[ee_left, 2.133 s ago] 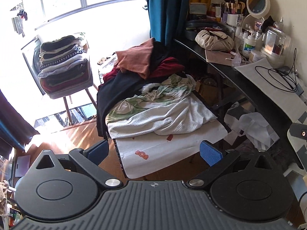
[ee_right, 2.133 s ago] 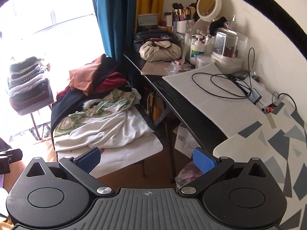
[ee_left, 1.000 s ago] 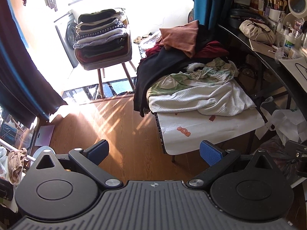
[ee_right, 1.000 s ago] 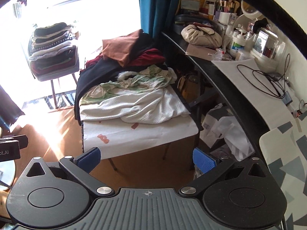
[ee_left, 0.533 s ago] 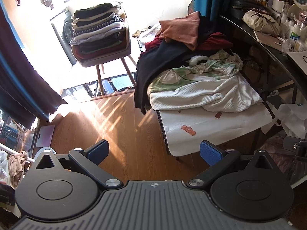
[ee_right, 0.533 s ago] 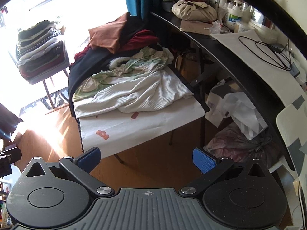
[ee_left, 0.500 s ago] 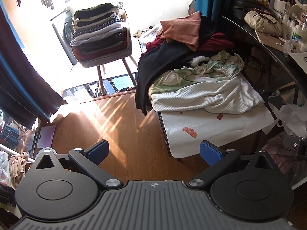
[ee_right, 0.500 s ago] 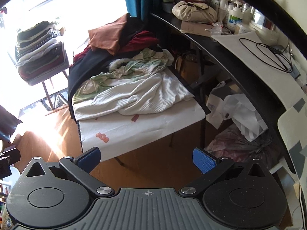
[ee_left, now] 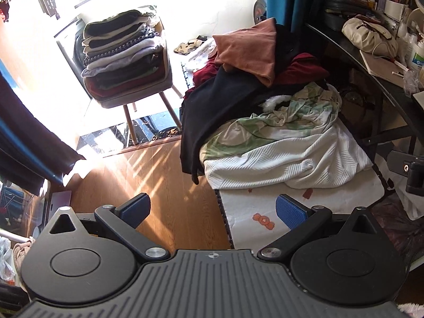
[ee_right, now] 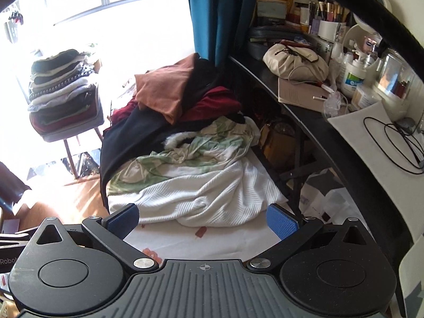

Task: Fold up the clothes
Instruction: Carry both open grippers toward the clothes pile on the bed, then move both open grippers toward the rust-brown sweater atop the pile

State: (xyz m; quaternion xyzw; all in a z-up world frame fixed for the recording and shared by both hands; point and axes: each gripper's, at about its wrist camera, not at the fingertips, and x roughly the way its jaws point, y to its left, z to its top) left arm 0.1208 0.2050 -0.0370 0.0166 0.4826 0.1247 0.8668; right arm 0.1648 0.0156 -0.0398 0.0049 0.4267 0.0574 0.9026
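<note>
The crumpled white ribbed garment (ee_right: pixel 201 198) is seen at centre frame in the right wrist view, just ahead of the right gripper (ee_right: pixel 202 221), which is nearer. Both it and the left gripper (ee_left: pixel 212 209) are spread wide, nothing held.

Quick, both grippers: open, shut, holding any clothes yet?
Left gripper: open, holding nothing.
Right gripper: open, holding nothing, the white ribbed garment just ahead.

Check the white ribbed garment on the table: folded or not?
Not folded. The white ribbed garment lies crumpled in loose ridges on the table, partly under the green-patterned cloth. Neither open tool touches it.
</note>
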